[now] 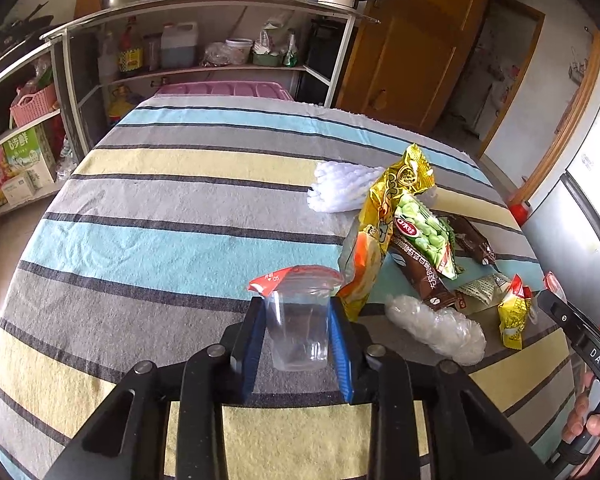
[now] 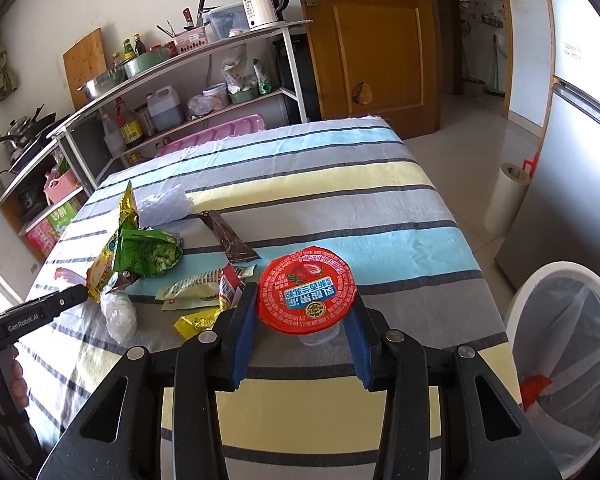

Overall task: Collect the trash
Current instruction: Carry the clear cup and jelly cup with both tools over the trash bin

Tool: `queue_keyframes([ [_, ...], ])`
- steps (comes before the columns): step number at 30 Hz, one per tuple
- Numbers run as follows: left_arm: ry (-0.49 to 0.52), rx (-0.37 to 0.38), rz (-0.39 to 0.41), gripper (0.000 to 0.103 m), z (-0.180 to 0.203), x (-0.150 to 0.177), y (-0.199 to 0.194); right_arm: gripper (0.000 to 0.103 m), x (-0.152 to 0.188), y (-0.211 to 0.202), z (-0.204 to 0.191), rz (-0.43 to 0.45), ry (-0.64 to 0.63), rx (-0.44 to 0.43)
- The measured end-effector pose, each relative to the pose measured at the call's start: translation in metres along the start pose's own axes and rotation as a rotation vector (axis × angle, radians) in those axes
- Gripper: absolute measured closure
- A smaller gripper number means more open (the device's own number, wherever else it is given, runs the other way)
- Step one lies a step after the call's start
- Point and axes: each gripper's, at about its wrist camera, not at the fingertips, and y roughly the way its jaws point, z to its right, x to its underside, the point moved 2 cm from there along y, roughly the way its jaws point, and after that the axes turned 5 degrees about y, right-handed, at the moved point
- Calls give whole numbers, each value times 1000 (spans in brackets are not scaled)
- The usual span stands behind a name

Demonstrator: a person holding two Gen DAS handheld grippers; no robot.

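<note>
So each gripper has its own clear plastic cup between the fingers. The left gripper (image 1: pixel 298 334) has its blue fingers (image 1: pixel 250 344) pressed against both sides of an upright cup with a peeled-back red lid (image 1: pixel 298 320), so that one looks properly clamped, cup standing on the striped table (image 1: pixel 160 240). The right gripper (image 2: pixel 302 336) straddles a cup with a sealed red foil lid (image 2: pixel 307 290); the lid hides the cup walls, so I honestly can't tell if those fingers (image 2: pixel 244 336) are squeezing or just sitting around it.

The bit that matters: the white trash bin (image 2: pixel 560 364) with its clear liner sits on the floor off the table edge, at about 4 o'clock from the right gripper. My guess is the right hand is much nearer, a short swing over the edge, while the left has to cross the table.

The rest of the trash, a wrapper pile (image 1: pixel 412 240), is at roughly 2 o'clock from the left fingers and 10 o'clock from the right.
</note>
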Motion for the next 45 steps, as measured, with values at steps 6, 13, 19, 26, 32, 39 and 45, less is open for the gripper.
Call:
queue_keyframes([
  [6,6,-5,7,72,0,1,-4,61,1,-1,0,2,2,-2],
  [13,31,-34,43,72,3,0,-18,61,1,-6,2,9,8,-9],
  [19,53,-24,72,72,9,0,-34,61,4,-16,4,25,18,-19],
  [26,94,10,115,72,29,1,-56,61,5,-38,7,64,26,-21],
  [32,173,41,153,72,64,0,-68,61,8,-60,16,97,38,-11],
  [39,276,117,154,72,116,4,-69,61,9,-88,35,139,63,19],
  [45,352,175,148,72,165,8,-65,61,13,-113,59,179,87,73],
])
